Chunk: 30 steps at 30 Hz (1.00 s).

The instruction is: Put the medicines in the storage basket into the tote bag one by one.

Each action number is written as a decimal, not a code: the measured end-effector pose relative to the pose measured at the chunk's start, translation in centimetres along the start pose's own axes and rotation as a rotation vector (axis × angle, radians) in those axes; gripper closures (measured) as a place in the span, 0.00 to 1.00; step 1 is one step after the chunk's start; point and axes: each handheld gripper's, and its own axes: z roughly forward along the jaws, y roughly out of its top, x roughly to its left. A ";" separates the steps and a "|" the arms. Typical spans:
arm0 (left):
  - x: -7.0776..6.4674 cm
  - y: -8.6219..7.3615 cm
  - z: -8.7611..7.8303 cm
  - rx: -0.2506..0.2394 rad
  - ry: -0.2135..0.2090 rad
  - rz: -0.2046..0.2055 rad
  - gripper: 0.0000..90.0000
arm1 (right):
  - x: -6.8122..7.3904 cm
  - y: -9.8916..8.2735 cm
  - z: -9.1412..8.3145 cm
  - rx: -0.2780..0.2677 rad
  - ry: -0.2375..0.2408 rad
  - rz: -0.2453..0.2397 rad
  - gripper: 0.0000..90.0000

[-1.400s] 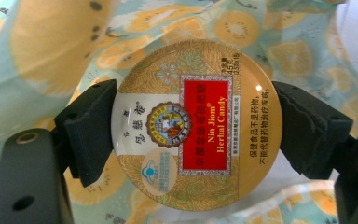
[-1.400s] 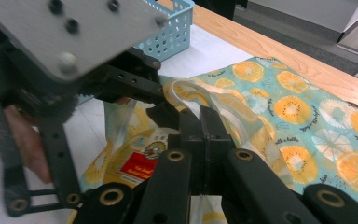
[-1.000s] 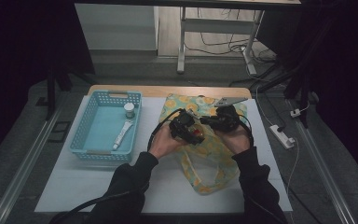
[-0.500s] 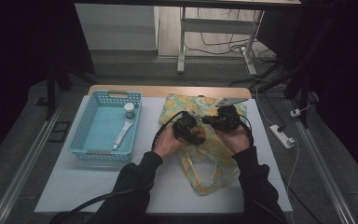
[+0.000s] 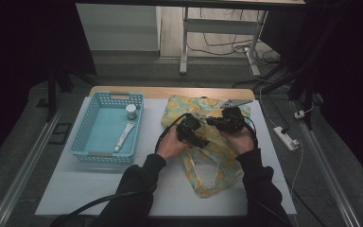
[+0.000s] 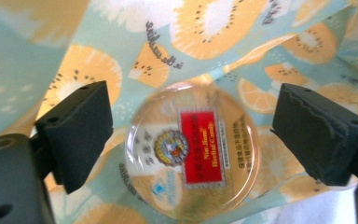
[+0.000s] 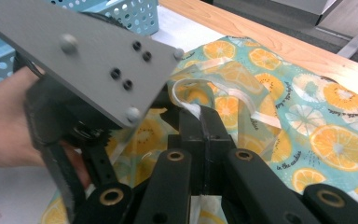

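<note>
A fruit-print bag (image 5: 213, 158) with clear panels lies on the white mat, and both hands hold grippers over its upper half. My left gripper (image 6: 193, 123) is open, one jaw on each side of a round candy tin (image 6: 193, 151) with a red label that sits in the bag. It is the dark body at the bag's left (image 5: 191, 128). My right gripper (image 7: 200, 115) is shut on the bag's white handle strap (image 7: 226, 95) and holds it up, and it sits at the bag's upper right (image 5: 222, 120). The left gripper's grey plate (image 7: 88, 70) is close beside it.
A light blue basket (image 5: 82, 142) stands at the left of the mat with a small jar (image 5: 131, 111) and a white tube (image 5: 123, 137) in it. A power strip (image 5: 287, 138) lies off the table's right side. The wooden table edge (image 5: 170, 92) runs along the back.
Both hands stay over the bag. The left gripper has edged slightly farther over it; the right gripper keeps its hold.
</note>
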 end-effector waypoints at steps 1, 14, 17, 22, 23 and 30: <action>0.0 0.0 0.0 0.000 0.000 0.000 0.13 | 0.0 0.0 0.0 -0.002 0.000 0.000 0.99; -1.2 -0.3 -3.7 -0.003 -0.088 -0.020 0.04 | 0.3 0.3 -0.4 -0.011 0.019 0.000 0.99; -1.3 -0.6 -4.5 -0.012 -0.122 -0.028 0.04 | 0.4 0.4 -0.5 -0.012 0.022 -0.001 0.99; -1.3 -1.3 -5.9 -0.020 -0.156 -0.042 0.00 | 0.4 0.5 -0.6 -0.014 0.028 -0.002 0.99; -1.2 -1.5 -6.2 -0.025 -0.153 -0.045 0.00 | 0.4 0.4 -0.6 -0.012 0.028 -0.001 0.99; -0.6 -2.8 -8.5 -0.057 -0.150 -0.074 0.00 | 0.4 0.4 -0.6 -0.013 0.030 0.000 0.99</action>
